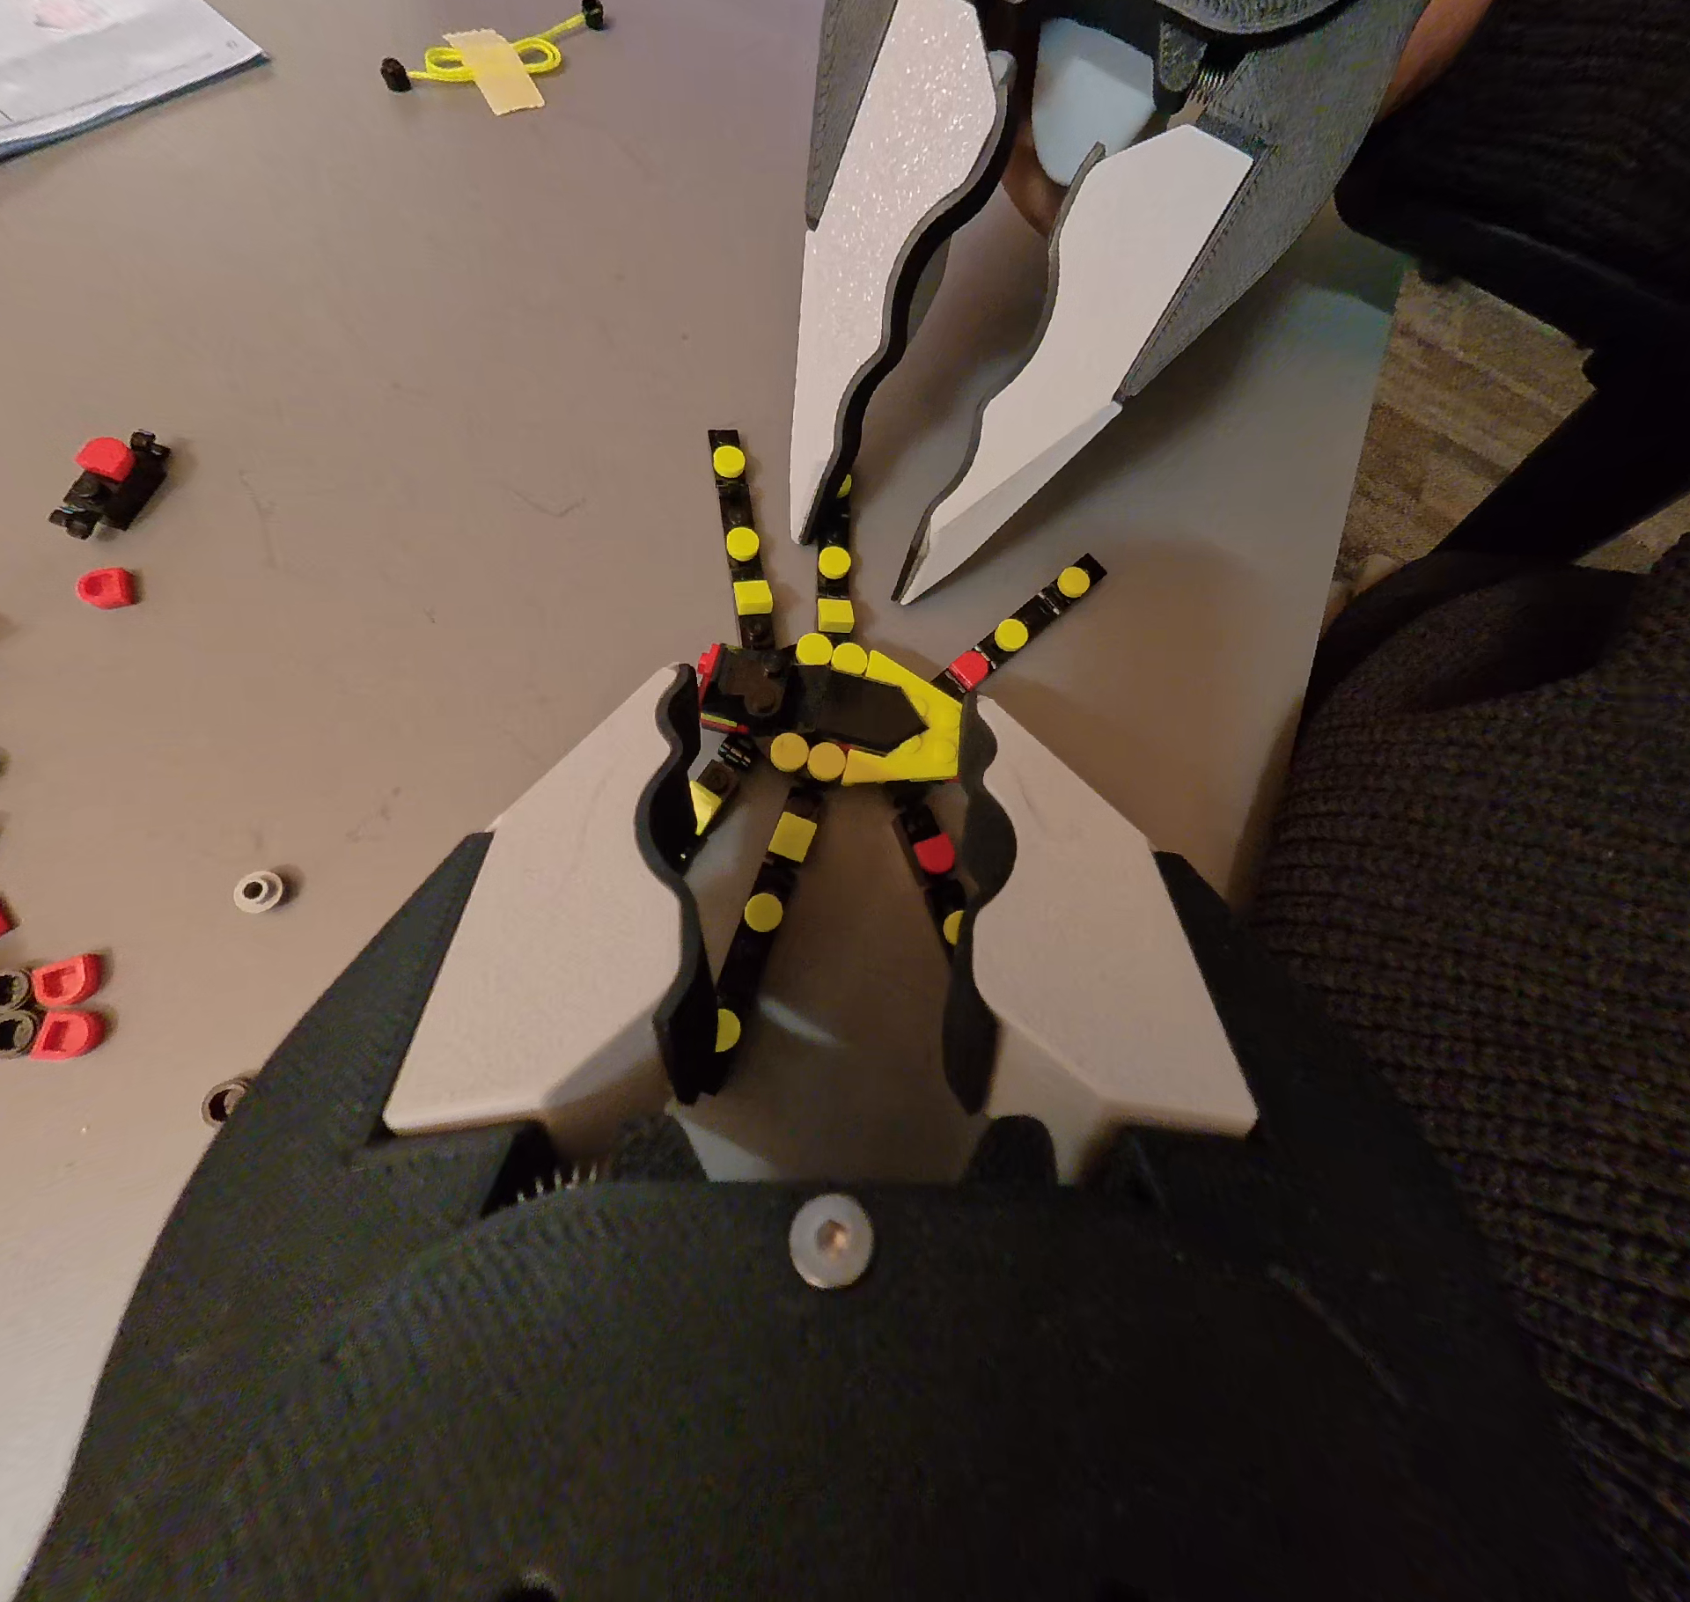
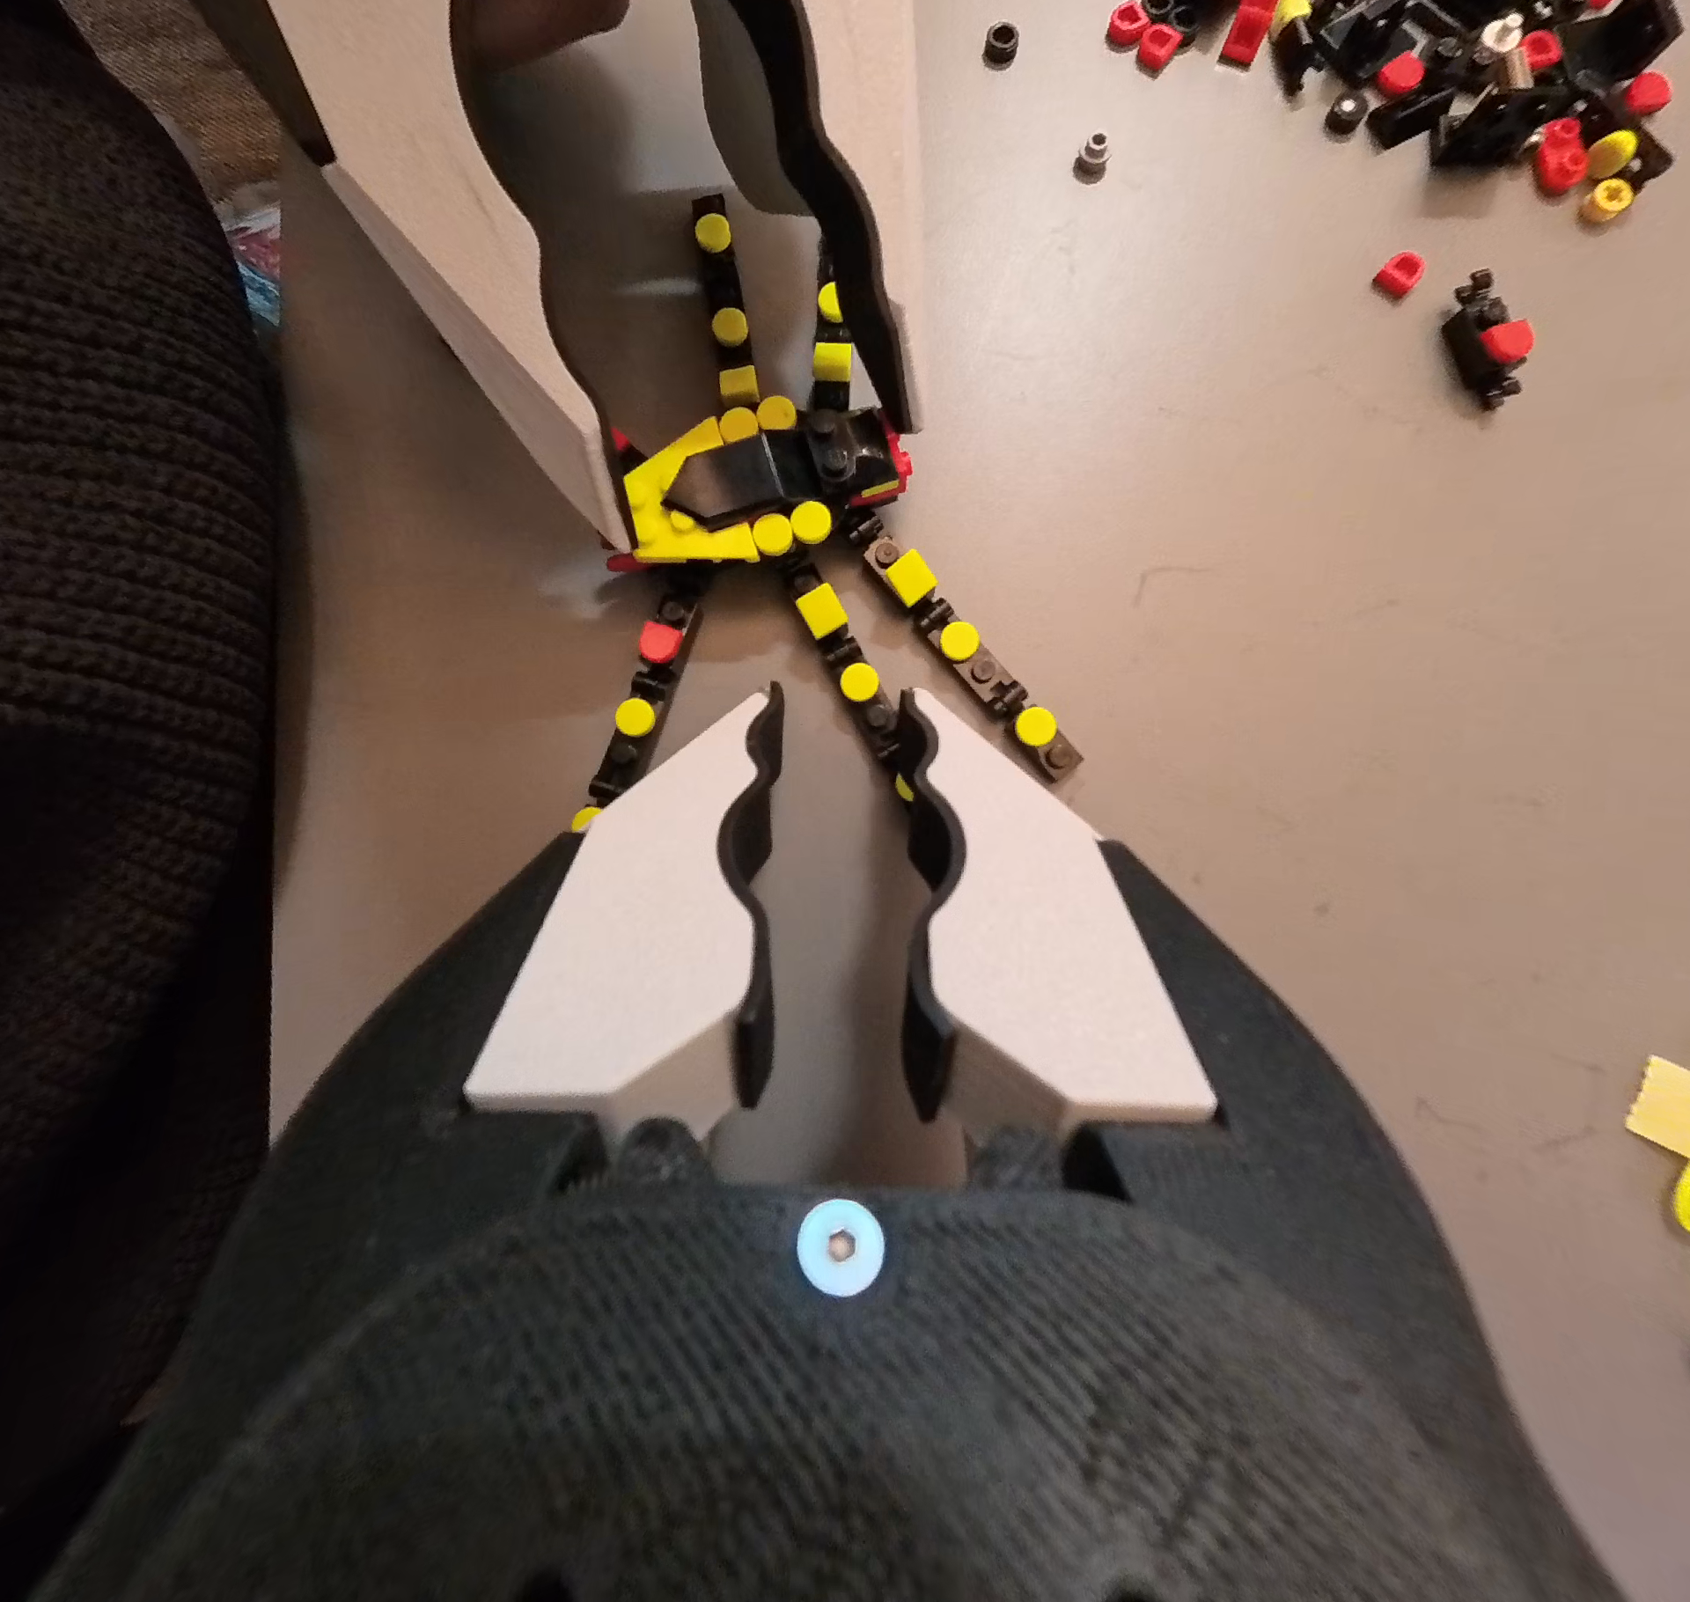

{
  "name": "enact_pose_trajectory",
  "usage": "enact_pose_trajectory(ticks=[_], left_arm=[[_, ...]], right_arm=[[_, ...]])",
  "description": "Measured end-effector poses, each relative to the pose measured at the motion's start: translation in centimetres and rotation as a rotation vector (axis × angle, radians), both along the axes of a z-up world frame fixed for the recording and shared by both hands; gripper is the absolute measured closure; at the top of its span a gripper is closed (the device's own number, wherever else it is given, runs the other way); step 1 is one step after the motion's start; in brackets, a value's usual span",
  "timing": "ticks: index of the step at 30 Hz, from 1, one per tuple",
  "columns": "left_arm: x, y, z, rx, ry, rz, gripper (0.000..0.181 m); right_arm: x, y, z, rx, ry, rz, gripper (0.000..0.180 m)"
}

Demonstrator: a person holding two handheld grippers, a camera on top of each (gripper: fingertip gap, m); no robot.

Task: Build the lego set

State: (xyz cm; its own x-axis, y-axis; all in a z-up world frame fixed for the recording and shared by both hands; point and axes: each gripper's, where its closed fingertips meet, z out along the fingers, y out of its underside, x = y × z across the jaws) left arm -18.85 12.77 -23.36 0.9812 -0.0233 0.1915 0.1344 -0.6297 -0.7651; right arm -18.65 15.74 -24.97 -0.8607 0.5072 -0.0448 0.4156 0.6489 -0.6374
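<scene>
Your left claw (image 1: pixel 828 708) clamps the spider body (image 1: pixel 860 712) at the desk (image 1: pixel 366 323) edge; your right claw (image 2: pixel 841 708), narrowly parted and empty, could snap a leg (image 2: pixel 846 644) off.

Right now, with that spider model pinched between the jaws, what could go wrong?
1. The left gripper clamps the spider end to end; squeezing harder might pop plates loose.
2. The right gripper hovers open over thin legs; closing there could snap one off.
3. The spider sits near the table edge; loosened parts may fall.
</scene>
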Motion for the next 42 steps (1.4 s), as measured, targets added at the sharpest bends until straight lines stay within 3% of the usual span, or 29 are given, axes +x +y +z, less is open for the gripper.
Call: enact_pose_trajectory(ticks=[9, 13, 18, 22, 25, 29, 42], left_arm=[[0.0, 0.0, 0.0, 0.000, -0.008, 0.008, 0.126], [-0.8, -0.2, 0.4, 0.011, -0.030, 0.037, 0.107], [-4.3, -2.1, 2.9, 0.120, -0.097, 0.123, 0.106], [-7.3, -4.0, 2.7, 0.122, -0.121, 0.224, 0.110], [-5.9, -3.0, 3.4, 0.155, -0.218, 0.208, 0.116], [-2.1, -1.4, 2.2, 0.027, -0.335, 0.225, 0.127], [0.9, -0.8, -0.4, -0.122, -0.246, 0.177, 0.132]], right_arm=[[0.1, -0.1, 0.0, -0.002, -0.004, 0.002, 0.154], [-0.1, 0.0, 0.5, -0.033, -0.014, -0.014, 0.142], [-1.7, 0.7, 3.0, -0.179, 0.036, -0.095, 0.141], [-3.4, 3.1, 2.5, -0.129, 0.097, -0.184, 0.144], [-3.5, 3.3, 1.5, -0.136, 0.038, -0.186, 0.140], [-3.3, 2.6, 0.8, -0.120, 0.021, -0.162, 0.137], [-1.2, 2.2, 0.0, -0.009, -0.012, -0.100, 0.159]])
